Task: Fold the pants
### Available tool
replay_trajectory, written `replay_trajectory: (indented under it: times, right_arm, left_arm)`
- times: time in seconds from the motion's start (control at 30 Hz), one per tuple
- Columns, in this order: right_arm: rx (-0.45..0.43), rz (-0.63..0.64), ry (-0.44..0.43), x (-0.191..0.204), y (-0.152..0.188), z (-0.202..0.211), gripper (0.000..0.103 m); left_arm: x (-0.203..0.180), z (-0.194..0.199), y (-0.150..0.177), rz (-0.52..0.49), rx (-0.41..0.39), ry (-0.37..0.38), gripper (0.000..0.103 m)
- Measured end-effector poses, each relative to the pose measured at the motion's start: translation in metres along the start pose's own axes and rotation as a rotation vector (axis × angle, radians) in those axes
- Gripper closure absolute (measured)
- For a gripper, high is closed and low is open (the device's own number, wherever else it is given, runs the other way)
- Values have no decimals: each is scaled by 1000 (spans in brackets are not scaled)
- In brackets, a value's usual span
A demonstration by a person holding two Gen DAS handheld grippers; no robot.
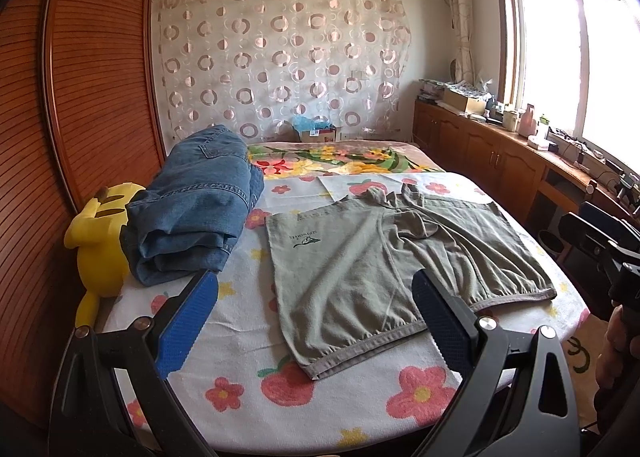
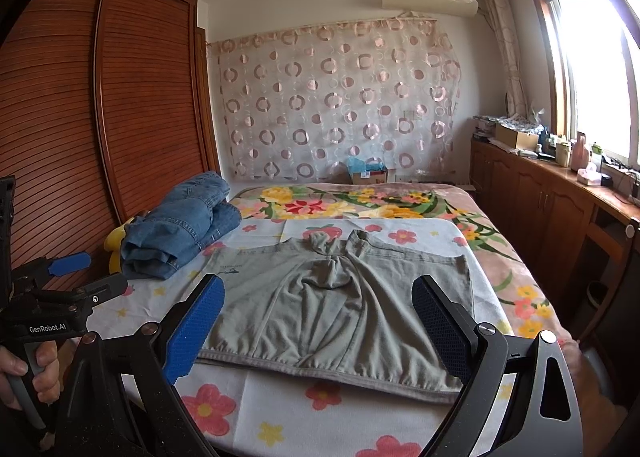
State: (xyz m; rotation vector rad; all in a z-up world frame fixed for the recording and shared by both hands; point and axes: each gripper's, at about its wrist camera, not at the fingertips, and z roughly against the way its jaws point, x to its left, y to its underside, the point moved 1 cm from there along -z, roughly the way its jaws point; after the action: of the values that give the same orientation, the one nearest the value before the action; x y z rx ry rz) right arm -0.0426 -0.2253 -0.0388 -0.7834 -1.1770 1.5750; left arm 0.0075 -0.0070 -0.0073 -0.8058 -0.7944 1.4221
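Note:
Grey-green shorts (image 1: 384,269) lie spread flat on the flowered sheet, waistband toward me, legs pointing away; they also show in the right wrist view (image 2: 340,305). My left gripper (image 1: 316,289) is open and empty, held above the shorts' near left hem. My right gripper (image 2: 318,293) is open and empty, held above the near waistband. The left gripper also shows at the left of the right wrist view (image 2: 80,273), open. The right gripper's body shows at the right edge of the left wrist view; its jaws are out of sight there.
Folded blue jeans (image 1: 192,209) sit at the bed's left on a yellow plush toy (image 1: 100,233). A wooden wardrobe (image 1: 72,97) stands left. A wooden counter (image 1: 520,145) with clutter runs along the right under the window. A floral blanket (image 2: 360,205) covers the far bed.

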Motion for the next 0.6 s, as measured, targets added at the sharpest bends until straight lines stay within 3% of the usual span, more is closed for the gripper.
replay_trajectory:
  times: [0.6]
  right_arm:
    - [-5,1,-1,0,0,2,8]
  left_arm:
    - [0,-1,1,-1,-7,2,5]
